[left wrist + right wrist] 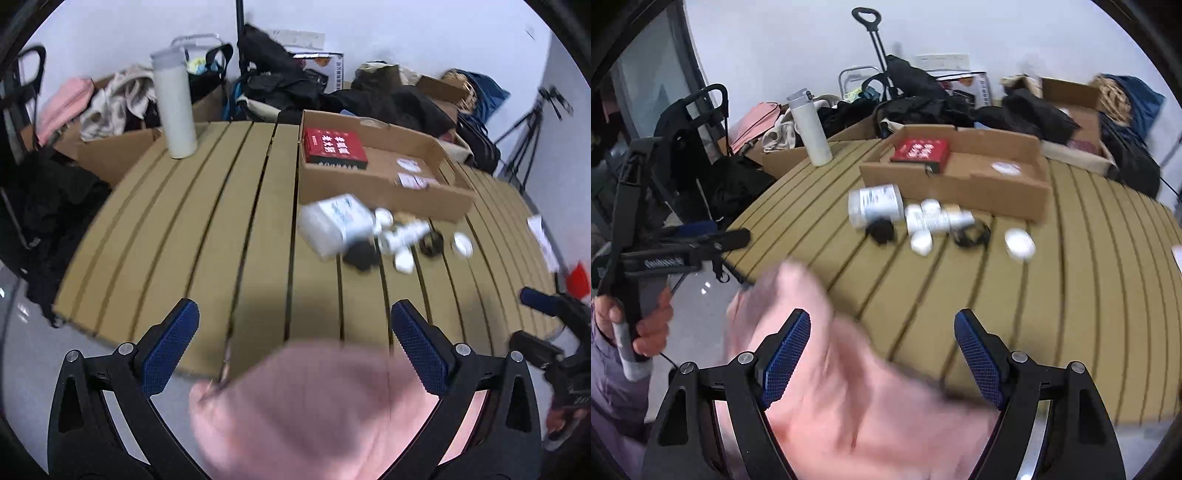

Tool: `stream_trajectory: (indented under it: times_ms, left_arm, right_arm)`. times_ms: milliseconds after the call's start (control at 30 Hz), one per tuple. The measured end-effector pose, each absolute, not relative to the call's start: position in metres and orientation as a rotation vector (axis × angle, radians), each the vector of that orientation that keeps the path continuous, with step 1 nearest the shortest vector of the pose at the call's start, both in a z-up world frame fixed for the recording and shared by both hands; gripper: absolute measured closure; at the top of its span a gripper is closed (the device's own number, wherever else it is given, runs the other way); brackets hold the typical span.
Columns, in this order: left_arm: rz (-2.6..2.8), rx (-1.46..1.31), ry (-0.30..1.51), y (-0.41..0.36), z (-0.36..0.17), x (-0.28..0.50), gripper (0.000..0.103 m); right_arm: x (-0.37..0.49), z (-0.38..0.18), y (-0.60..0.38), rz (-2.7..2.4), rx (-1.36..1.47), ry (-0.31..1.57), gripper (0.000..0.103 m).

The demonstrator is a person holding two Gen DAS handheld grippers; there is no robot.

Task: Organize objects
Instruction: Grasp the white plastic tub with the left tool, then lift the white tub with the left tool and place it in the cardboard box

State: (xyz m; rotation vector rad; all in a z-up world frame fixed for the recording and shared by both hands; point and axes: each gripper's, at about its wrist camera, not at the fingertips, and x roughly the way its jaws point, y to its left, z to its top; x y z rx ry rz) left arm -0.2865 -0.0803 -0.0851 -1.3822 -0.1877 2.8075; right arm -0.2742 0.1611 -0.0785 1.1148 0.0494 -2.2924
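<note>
The left gripper [295, 347] and right gripper [882, 354], both spread wide and empty, hover over the pink cloth [314, 410] at the table's [184, 229] near edge, with the big white bottle [875, 205], lying sideways, and small bottles [929, 221] ahead beside the cardboard box [960, 184], seemingly nearer the right.

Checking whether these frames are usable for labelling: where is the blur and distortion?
Left wrist view: pink cloth and white bottle smeared by motion, table slats bowed by fisheye. Right wrist view: pink cloth blurred, red box text unreadable.

Pink cloth [849, 387] blocks the near table [184, 240]; left side open.
</note>
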Motion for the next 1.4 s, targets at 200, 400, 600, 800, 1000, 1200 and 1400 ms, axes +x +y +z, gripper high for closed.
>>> stream_trajectory:
  times_ms: [200,400,600,800,1000,1200,1400]
  left_arm:
    - [2.742,-1.385,-0.411,-0.09,-0.11,-0.367,0.011]
    - [2.608,-1.488,-0.53,-0.087,-0.158,-0.41,0.043]
    - [2.442,-1.442,-0.789,-0.103,-0.181,-0.416,0.059]
    - [2.53,-1.346,-0.75,-0.1,-0.14,-0.394,0.071]
    - [2.488,-1.186,-0.703,-0.069,-0.072,-0.33,0.071]
    - [2.386,-1.15,-0.689,-0.034,-0.053,-0.282,0.071]
    - [2.383,-1.139,-0.619,-0.008,-0.043,-0.264,0.071]
  right_arm:
    - [-0.386,-0.103,0.112,-2.202,1.184,-0.02,0.026]
    - [-0.46,-0.146,0.083,-2.152,1.265,-0.031,0.045]
    - [-0.479,-0.174,0.076,-1.987,1.269,-0.205,0.066]
    - [-0.457,-0.146,0.074,-2.011,1.247,-0.164,0.068]
    - [-0.382,-0.073,0.116,-2.091,1.123,-0.214,0.068]
    - [-0.304,-0.038,0.171,-2.192,1.087,-0.315,0.068]
    - [-0.273,-0.035,0.2,-2.237,1.087,-0.368,0.068]
